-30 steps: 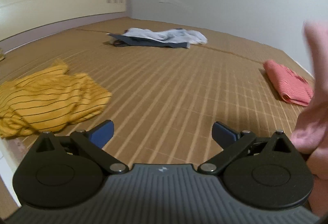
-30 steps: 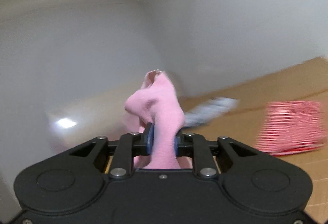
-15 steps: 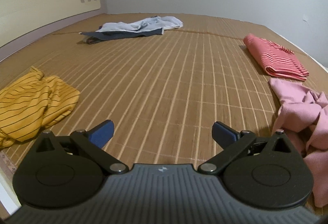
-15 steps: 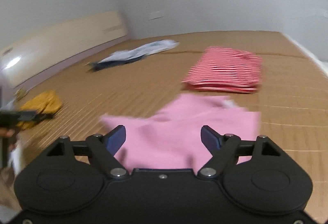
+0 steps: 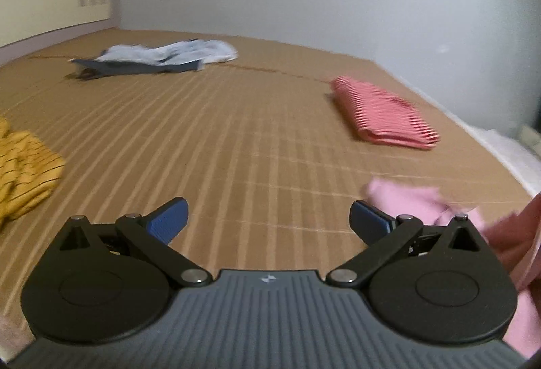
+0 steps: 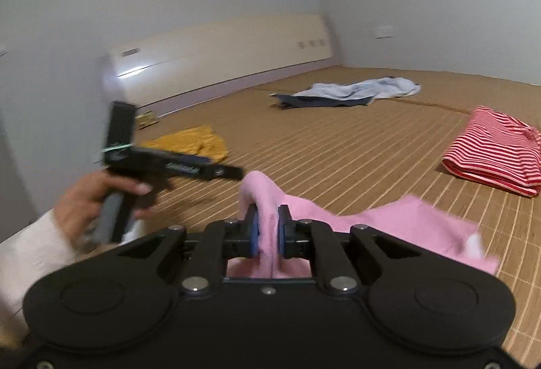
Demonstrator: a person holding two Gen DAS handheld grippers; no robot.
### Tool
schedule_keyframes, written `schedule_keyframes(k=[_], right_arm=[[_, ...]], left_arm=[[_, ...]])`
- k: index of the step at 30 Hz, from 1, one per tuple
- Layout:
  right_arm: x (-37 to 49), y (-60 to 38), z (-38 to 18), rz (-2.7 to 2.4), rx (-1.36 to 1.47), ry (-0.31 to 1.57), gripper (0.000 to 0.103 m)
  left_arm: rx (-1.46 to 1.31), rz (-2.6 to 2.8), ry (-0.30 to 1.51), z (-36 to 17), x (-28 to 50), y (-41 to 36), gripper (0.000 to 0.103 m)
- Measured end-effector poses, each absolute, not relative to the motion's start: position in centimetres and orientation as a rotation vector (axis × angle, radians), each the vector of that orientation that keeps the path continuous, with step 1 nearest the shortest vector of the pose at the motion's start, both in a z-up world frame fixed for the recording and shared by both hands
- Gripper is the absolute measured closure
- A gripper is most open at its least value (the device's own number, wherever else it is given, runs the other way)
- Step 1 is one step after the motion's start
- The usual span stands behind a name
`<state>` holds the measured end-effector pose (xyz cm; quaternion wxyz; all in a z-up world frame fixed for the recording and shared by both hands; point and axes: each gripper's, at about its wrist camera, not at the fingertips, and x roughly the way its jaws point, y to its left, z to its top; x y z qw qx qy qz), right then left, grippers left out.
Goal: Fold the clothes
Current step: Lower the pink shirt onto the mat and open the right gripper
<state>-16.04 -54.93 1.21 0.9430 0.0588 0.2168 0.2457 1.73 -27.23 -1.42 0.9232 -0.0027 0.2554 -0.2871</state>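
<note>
While I hold both tools over the mat, things stand so:
Right gripper: my jaws have just been closing and now pinch a raised ridge of the pink garment, so I can lift and spread it.
Pink garment: crumpled on the mat, close in front of me.
Left gripper: jaws wide apart, nothing between them, free to take another edge.
Red striped shirt: folded, set well aside.
Yellow shirt: unfolded, waiting.
</note>
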Motion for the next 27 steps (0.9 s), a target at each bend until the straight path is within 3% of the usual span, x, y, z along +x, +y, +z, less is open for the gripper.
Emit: schedule_keyframes(k=[5, 12, 18, 27], right_arm=[[-17.9, -58.0, 0.5, 0.399, 0.096, 0.514, 0.091], [-18.9, -63.0, -2.2, 0.086, 0.197, 0.597, 0.091], [-18.0, -65.8, -4.6, -0.077, 0.230, 0.667, 0.090], [-13.3, -63.9, -2.4, 0.119, 0.230, 0.517, 0.069]], left_arm=[[0.026, -0.796, 0.510, -1.6, -0.5, -31.1, 0.000], [0.397, -0.810, 0.538, -5.7, -3.4, -41.0, 0.000], [0.555, -0.752, 0.566, -7.9, -3.1, -42.1, 0.000], [0.514, -0.741, 0.569, -6.9, -2.9, -39.8, 0.000]])
